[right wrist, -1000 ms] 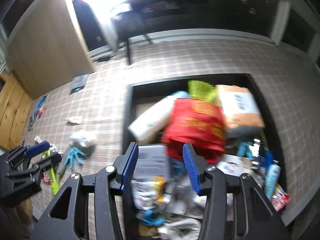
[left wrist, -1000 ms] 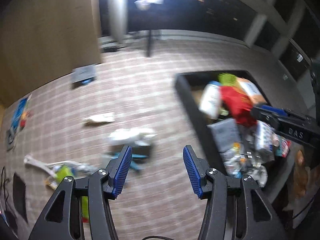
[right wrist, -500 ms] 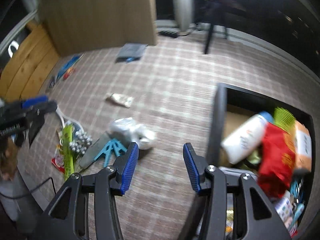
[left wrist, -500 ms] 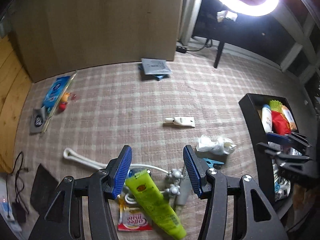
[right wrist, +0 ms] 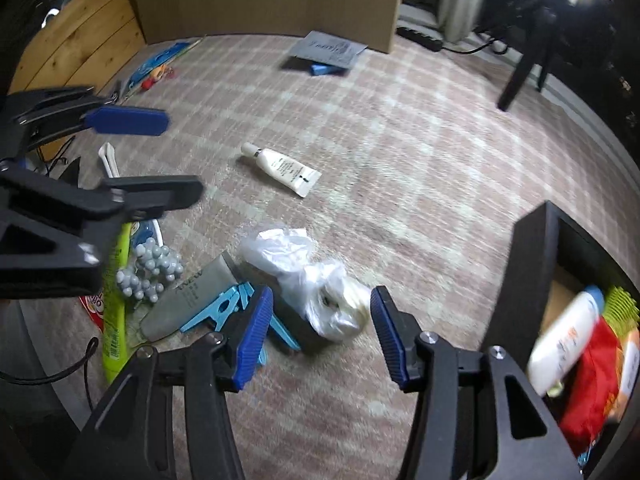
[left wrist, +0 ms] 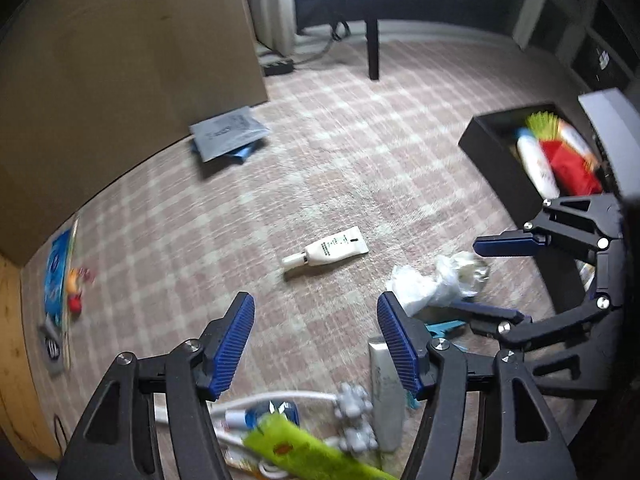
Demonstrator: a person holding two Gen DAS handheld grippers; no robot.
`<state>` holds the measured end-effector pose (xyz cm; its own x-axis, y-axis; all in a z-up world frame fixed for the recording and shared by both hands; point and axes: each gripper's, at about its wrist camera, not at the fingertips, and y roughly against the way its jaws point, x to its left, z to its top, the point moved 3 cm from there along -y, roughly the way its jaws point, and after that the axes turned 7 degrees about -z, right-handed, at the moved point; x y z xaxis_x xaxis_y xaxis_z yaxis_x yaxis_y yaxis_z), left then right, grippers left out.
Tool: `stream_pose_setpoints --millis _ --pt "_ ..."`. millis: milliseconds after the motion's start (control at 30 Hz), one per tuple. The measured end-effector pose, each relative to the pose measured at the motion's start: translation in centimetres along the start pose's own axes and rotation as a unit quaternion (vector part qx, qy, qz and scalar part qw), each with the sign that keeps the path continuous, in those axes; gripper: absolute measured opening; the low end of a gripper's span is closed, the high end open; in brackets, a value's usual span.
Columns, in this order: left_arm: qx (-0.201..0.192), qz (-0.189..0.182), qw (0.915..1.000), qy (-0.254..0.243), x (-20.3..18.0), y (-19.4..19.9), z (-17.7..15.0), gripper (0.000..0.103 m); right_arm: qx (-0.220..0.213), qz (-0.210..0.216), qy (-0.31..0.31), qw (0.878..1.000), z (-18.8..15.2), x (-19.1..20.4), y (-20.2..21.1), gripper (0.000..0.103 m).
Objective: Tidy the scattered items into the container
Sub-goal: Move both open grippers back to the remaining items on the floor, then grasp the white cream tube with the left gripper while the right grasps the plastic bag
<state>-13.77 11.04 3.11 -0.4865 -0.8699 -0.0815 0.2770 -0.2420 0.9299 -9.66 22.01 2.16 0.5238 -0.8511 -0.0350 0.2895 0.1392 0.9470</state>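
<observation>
Both grippers hang over a checked carpet strewn with clutter. The left gripper points down with its jaws opening and nothing between them, above a green tube, a white cord and a grey bead cluster. The right gripper, jaws also opening and empty, hovers over a crumpled plastic bag lying on a blue clip beside a grey pouch. A white tube lies apart on the carpet. The black bin, at right, already holds a white bottle and a red packet.
</observation>
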Motion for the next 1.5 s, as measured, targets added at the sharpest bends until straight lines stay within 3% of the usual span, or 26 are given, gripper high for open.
stream_pose_setpoints --millis 500,700,933,1167,1267,1367,1500 --pt "0.052 -0.005 0.9949 -0.086 0.4 -5.3 2.2 0.062 0.015 0.014 -0.005 1.000 0.9 -0.2 -2.9 0.050" --pt "0.058 -0.007 0.9929 -0.103 -0.4 -6.3 2.6 0.060 0.013 0.006 -0.026 1.000 1.0 -0.9 -2.9 0.040" --pt "0.057 -0.020 0.9916 -0.114 -0.8 -6.6 2.7 0.051 0.017 -0.014 -0.078 0.997 0.4 -3.4 -2.7 0.039" --pt "0.070 -0.033 0.9866 -0.144 -1.7 -6.4 2.3 0.020 0.020 -0.019 -0.099 0.995 0.0 -4.2 -2.6 0.039" --pt "0.069 -0.031 0.9879 -0.136 -1.8 -6.3 2.2 0.019 0.017 -0.020 -0.108 0.994 0.0 -4.3 -2.5 0.039" --pt "0.063 -0.047 0.9922 -0.097 -1.0 -6.3 2.4 0.019 0.014 -0.021 -0.117 0.993 -0.1 -4.5 -2.4 0.038" --pt "0.051 -0.030 0.9961 -0.065 -0.3 -6.0 2.4 0.019 0.006 -0.023 -0.131 0.991 -0.1 -4.8 -2.1 0.036"
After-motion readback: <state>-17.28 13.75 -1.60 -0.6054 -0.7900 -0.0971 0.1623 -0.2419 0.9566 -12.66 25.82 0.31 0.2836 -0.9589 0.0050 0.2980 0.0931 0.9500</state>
